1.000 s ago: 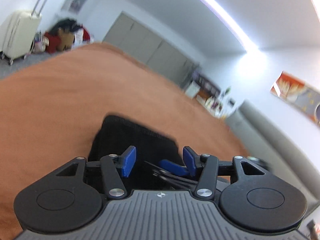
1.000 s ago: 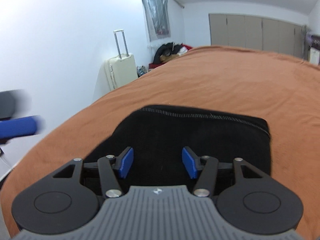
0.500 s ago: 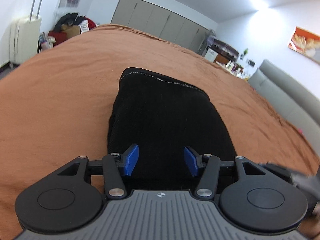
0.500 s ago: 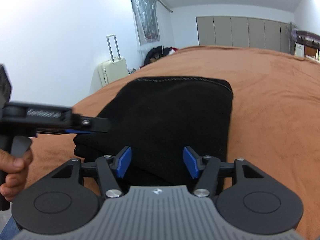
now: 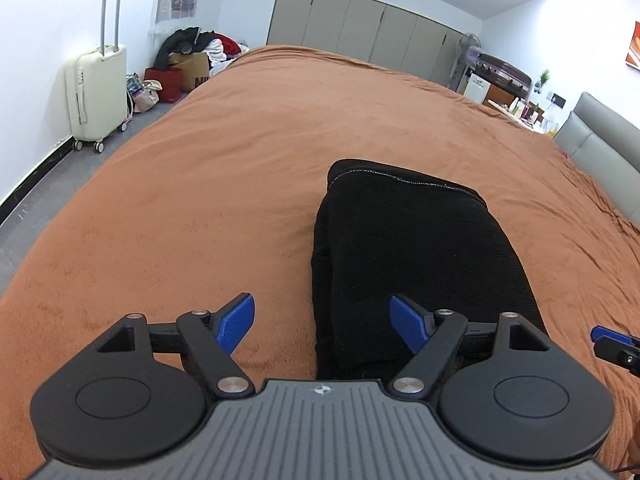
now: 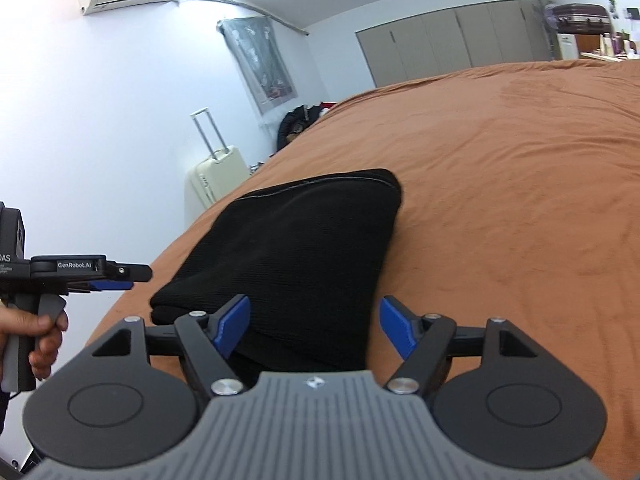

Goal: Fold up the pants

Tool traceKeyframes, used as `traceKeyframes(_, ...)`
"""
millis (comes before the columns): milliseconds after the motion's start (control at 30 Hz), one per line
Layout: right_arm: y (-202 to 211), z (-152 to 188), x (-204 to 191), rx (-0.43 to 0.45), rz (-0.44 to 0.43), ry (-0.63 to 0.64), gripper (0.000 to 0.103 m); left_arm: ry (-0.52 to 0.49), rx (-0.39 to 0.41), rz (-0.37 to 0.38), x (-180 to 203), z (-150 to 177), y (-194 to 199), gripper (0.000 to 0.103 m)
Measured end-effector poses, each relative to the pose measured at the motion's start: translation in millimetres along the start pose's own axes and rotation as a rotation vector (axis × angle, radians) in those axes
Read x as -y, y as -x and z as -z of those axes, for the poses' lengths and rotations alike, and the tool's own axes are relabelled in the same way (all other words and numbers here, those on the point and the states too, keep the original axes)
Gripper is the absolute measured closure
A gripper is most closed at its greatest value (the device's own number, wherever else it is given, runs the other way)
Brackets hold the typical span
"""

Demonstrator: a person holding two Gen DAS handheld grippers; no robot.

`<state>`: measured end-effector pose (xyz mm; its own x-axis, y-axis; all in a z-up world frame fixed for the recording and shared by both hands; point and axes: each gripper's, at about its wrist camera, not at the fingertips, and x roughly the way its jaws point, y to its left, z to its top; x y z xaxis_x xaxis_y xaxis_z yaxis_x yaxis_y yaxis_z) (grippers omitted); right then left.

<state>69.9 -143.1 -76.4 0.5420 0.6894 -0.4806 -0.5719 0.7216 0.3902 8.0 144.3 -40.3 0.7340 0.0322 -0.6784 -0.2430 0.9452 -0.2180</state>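
The black pants (image 5: pixel 416 248) lie folded into a compact rectangle on the orange-brown bed cover (image 5: pixel 224 184). My left gripper (image 5: pixel 324 325) is open and empty, held just above the near left edge of the fold. My right gripper (image 6: pixel 314 326) is open and empty above the near end of the pants (image 6: pixel 296 248). The left gripper also shows in the right wrist view (image 6: pixel 108 278), held in a hand at the left. The right gripper's tip shows at the right edge of the left wrist view (image 5: pixel 612 342).
A cream suitcase (image 5: pixel 96 96) stands by the left wall on grey floor. A pile of clothes and bags (image 5: pixel 188 60) lies beyond it. Grey wardrobe doors (image 5: pixel 360 28) line the far wall. A grey headboard (image 5: pixel 604 148) is at the right.
Both grippers have drawn back and apart from the folded pants. The left one swung left, the right one right. The pants lie still.
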Motion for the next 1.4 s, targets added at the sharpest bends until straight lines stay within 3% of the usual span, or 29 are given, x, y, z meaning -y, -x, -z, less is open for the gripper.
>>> traceKeyframes(567, -27, -12, 13, -0.023, 0.04, -0.017, 0.02, -0.007, -0.054, 0.027, 2, -14, -32, 0.01)
traceKeyframes(833, -71, -35, 31, -0.104, -0.025, -0.064, 0.017, -0.014, -0.151, 0.123, 1, -18, -73, 0.007)
traceKeyframes(1067, -121, -46, 63, -0.227, -0.094, -0.183, 0.014, 0.172, -0.262, 0.33, -28, -18, -116, 0.0)
traceKeyframes(1200, -145, -45, 79, -0.282, -0.174, -0.268, 0.005, 0.271, -0.335, 0.448, -49, -12, -137, 0.0)
traceKeyframes(1300, -163, -42, 90, -0.325, -0.253, -0.351, 0.005, 0.327, -0.386, 0.545, -67, -7, -152, 0.0)
traceKeyframes(1400, -182, -36, 103, -0.366, -0.337, -0.461, 0.005, 0.325, -0.407, 0.588, -74, -5, -157, 0.0)
